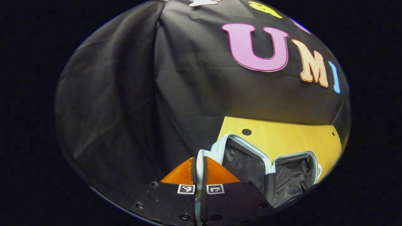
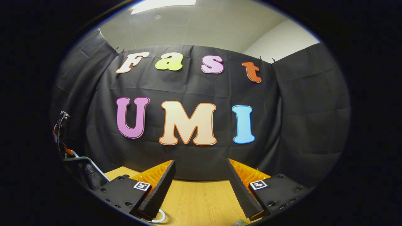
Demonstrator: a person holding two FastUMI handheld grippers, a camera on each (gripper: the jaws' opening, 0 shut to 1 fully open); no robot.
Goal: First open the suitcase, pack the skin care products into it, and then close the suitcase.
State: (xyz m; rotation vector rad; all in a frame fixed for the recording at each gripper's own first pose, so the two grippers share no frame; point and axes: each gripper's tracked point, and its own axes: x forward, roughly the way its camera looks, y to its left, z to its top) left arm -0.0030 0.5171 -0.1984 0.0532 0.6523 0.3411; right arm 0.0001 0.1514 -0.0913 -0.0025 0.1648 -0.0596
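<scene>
In the left gripper view, the left gripper (image 1: pixel 199 163) has its two fingers drawn almost together on the pale blue rim of the suitcase (image 1: pixel 270 169), a thin strip of which runs up between them; both fingers appear to press on that edge, so this reads as a grip on the lid. Ahead and to the right of the fingertips the suitcase stands open on the wooden table (image 1: pixel 289 138), its two halves spread apart and their dark fabric lining exposed. No skin care products can be made out inside it from here, though the nearer part of the lining is crumpled and in shadow.

In the right gripper view, the right gripper (image 2: pixel 199 175) is spread wide with nothing between its fingers, held above bare tabletop in front of the black cloth wall (image 2: pixel 301 125). Far off to its left, at the view's edge, a curved pale edge (image 2: pixel 88 163) shows, probably the suitcase rim. A small object just below its right finger is too cut off to identify.

Judged from these pictures, the opening step is done or nearly done. Packing the products looks still to come, and closing the suitcase follows that.
</scene>
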